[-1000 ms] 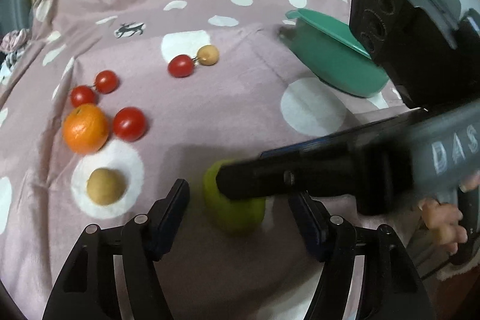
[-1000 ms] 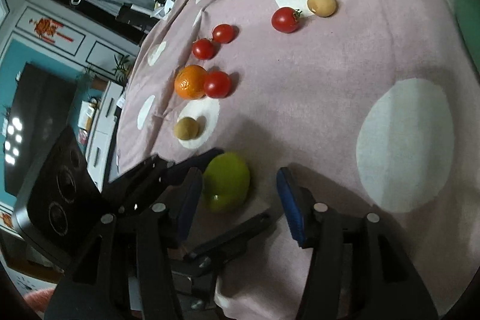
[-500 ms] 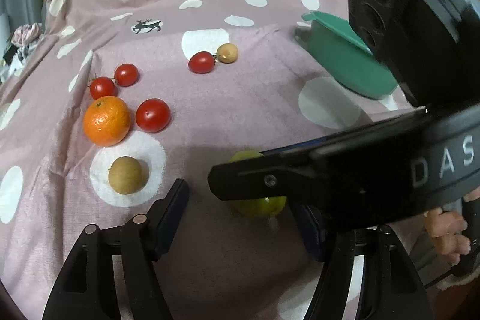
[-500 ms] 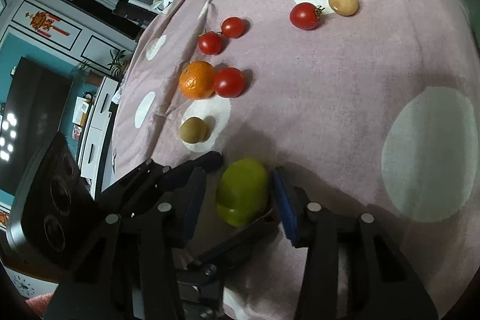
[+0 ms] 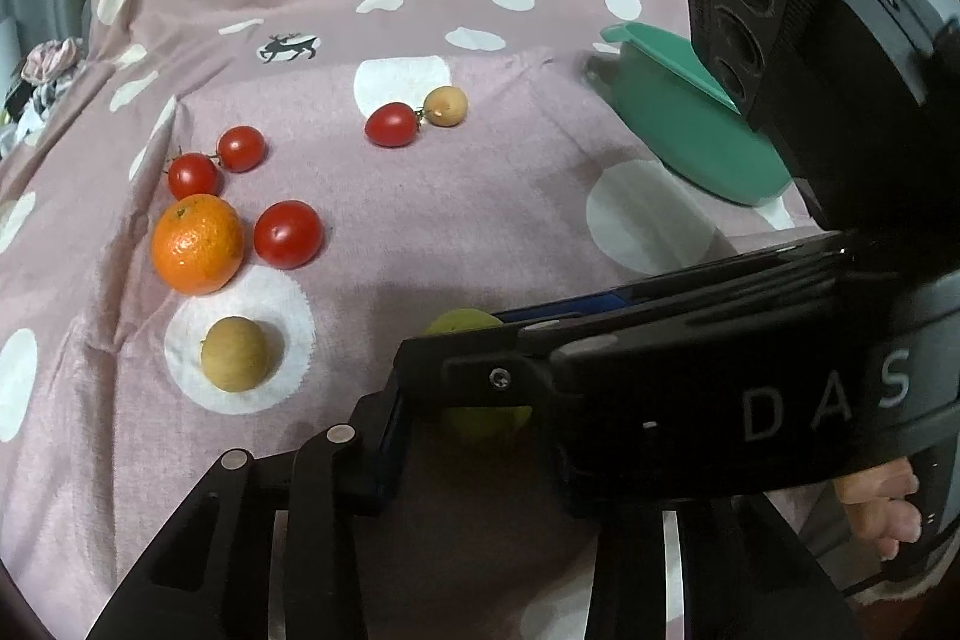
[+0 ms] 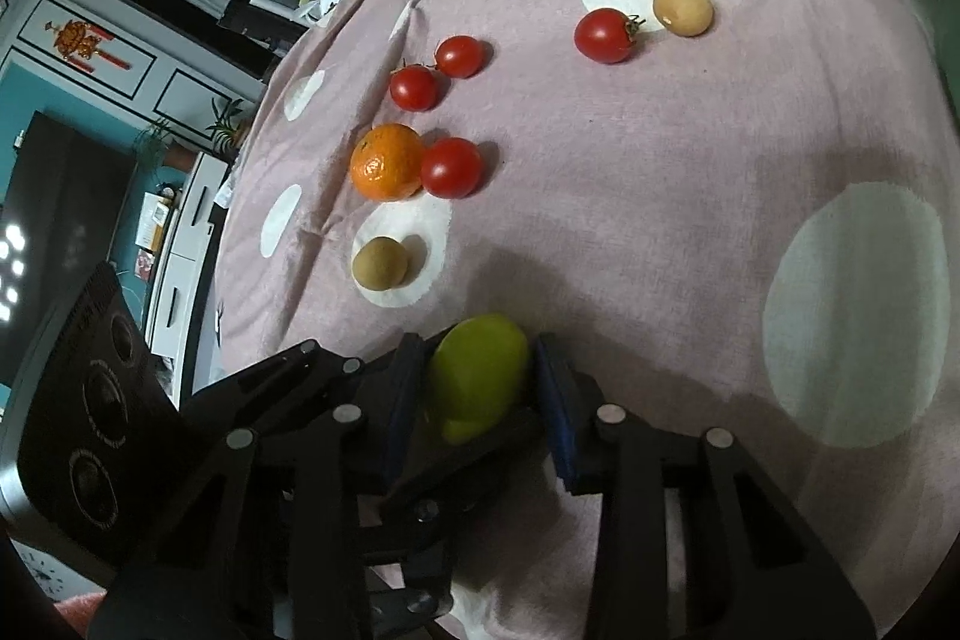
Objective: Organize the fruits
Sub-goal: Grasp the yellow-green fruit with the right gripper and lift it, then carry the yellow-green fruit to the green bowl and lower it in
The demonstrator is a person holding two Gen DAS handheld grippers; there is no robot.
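Both grippers' jaws have just been closing: right gripper [image 6: 480,388] pinches the green fruit [image 6: 477,376] by its sides, long axis along the fingers; left gripper [image 5: 480,436] crosses beneath, its grip hidden.

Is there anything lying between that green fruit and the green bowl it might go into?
Nothing visible: bare pink dotted cloth lies between the green fruit and the green plastic bowl. The tomatoes sit off to the side.

The blanket [image 5: 480,220] was pink with white dots and one small dark deer [image 5: 290,46]. The tomatoes [image 5: 288,234] were red. The orange [image 5: 197,244] was orange. Two small round fruits [image 5: 234,354] were tan. The big fruit [image 6: 478,376] was yellow-green. The bowl [image 5: 684,130] was green. The grippers [image 6: 474,388] were black with blue pads [image 6: 555,412].
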